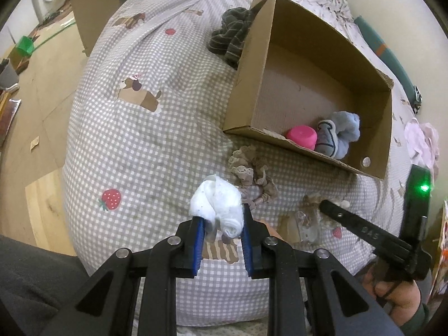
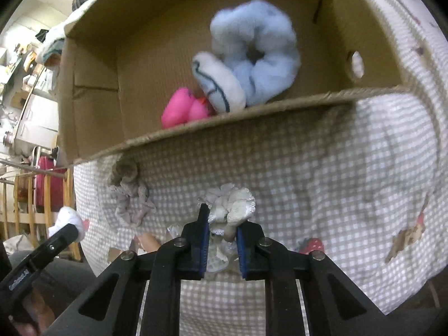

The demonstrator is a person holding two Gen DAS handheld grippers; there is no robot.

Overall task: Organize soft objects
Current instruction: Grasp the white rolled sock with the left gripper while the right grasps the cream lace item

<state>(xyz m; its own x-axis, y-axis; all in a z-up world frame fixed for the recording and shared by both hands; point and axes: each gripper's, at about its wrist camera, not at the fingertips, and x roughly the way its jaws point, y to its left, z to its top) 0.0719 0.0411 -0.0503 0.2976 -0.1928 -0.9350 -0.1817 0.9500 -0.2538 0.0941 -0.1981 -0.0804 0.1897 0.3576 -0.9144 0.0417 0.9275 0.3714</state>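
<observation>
My left gripper [image 1: 221,219] is shut on a white rolled cloth [image 1: 217,204] above the checked bed cover. My right gripper [image 2: 222,222] is shut on a pale lace scrunchie [image 2: 231,208], just in front of an open cardboard box [image 2: 92,89]. The box also shows in the left wrist view [image 1: 308,42]. It holds a light blue scrunchie [image 2: 254,47], a white pouch with blue lines [image 2: 218,84] and a pink soft item [image 2: 182,107]. A beige lace scrunchie [image 1: 249,168] lies on the cover before the box; it also shows in the right wrist view [image 2: 131,198].
A dark striped cloth [image 1: 232,36] lies behind the box's left wall. A pink-white garment [image 1: 422,142] lies at the bed's right side. The bed cover [image 1: 145,145] drops to a wooden floor [image 1: 30,128] on the left. A second cardboard box [image 1: 92,8] stands at the far left.
</observation>
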